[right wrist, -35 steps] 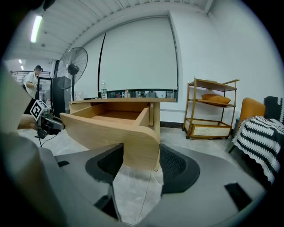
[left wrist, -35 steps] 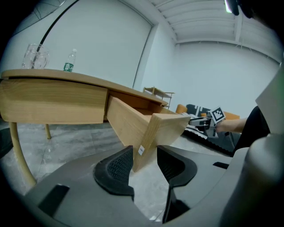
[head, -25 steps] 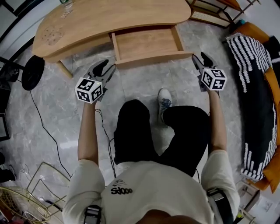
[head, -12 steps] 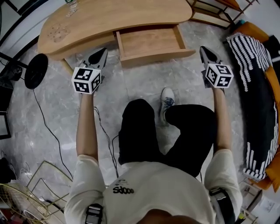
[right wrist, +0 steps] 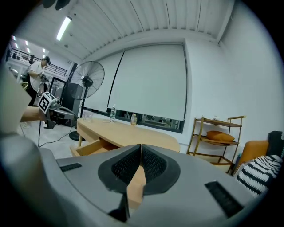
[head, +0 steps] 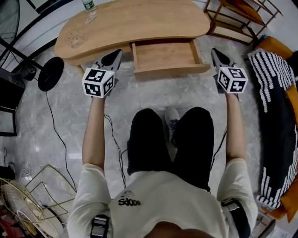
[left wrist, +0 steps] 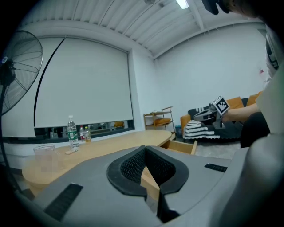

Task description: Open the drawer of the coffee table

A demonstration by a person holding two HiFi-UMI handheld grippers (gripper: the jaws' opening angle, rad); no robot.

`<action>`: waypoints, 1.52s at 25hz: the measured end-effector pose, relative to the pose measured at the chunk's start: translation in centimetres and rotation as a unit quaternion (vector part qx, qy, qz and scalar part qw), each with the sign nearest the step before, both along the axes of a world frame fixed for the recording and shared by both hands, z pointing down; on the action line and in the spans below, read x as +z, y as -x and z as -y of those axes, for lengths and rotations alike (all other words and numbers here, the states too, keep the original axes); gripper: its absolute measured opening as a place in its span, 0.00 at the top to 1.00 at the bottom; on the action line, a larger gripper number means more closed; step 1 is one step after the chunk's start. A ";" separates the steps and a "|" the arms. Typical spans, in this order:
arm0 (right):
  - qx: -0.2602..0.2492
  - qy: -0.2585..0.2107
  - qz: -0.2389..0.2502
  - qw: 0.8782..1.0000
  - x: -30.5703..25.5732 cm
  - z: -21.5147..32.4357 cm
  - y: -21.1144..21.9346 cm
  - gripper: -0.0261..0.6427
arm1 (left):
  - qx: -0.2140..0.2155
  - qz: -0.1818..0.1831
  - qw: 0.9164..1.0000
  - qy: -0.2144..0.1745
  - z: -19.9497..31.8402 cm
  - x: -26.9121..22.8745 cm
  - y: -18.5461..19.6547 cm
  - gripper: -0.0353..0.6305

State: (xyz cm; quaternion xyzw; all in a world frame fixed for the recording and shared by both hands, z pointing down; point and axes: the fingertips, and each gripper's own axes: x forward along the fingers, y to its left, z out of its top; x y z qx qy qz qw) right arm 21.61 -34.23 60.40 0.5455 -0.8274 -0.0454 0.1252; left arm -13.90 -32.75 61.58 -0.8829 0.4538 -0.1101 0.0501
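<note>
The wooden coffee table (head: 139, 23) runs across the top of the head view, and its drawer (head: 165, 55) stands pulled out toward me with an empty inside. My left gripper (head: 116, 55) hangs in the air left of the drawer front, shut on nothing. My right gripper (head: 215, 52) hovers off the drawer's right corner, also shut and empty. In the left gripper view the pads (left wrist: 133, 166) meet, with the open drawer (left wrist: 182, 146) beyond. In the right gripper view the pads (right wrist: 153, 165) meet above the table (right wrist: 133, 135).
A black fan base (head: 51, 73) and a cable lie left of the table. A water bottle (head: 89, 7) and a clear cup (head: 74, 39) stand on the table's left end. A wooden shelf (head: 233, 18) and an orange sofa with a striped blanket (head: 274, 93) fill the right. A wire rack (head: 28, 200) sits at bottom left.
Both grippers' jaws have closed and both grippers have risen, away from the drawer front. My legs have drawn together under me. The drawer stays open.
</note>
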 end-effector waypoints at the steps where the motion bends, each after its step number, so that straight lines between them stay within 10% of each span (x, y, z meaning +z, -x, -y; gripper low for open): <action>1: -0.007 -0.004 0.001 1.000 -0.6 0.4 0.2 0.95 | -0.006 -0.002 1.000 0.000 0.2 -0.5 -0.1 0.92; 24: -0.102 -0.029 -0.036 0.994 -7.0 11.1 5.4 0.95 | -0.102 -0.023 0.995 0.004 8.6 -7.4 1.7 0.92; 38: -0.090 -0.026 -0.050 0.994 -29.6 14.8 6.4 0.95 | -0.106 -0.008 0.994 0.032 11.6 -27.7 2.6 0.92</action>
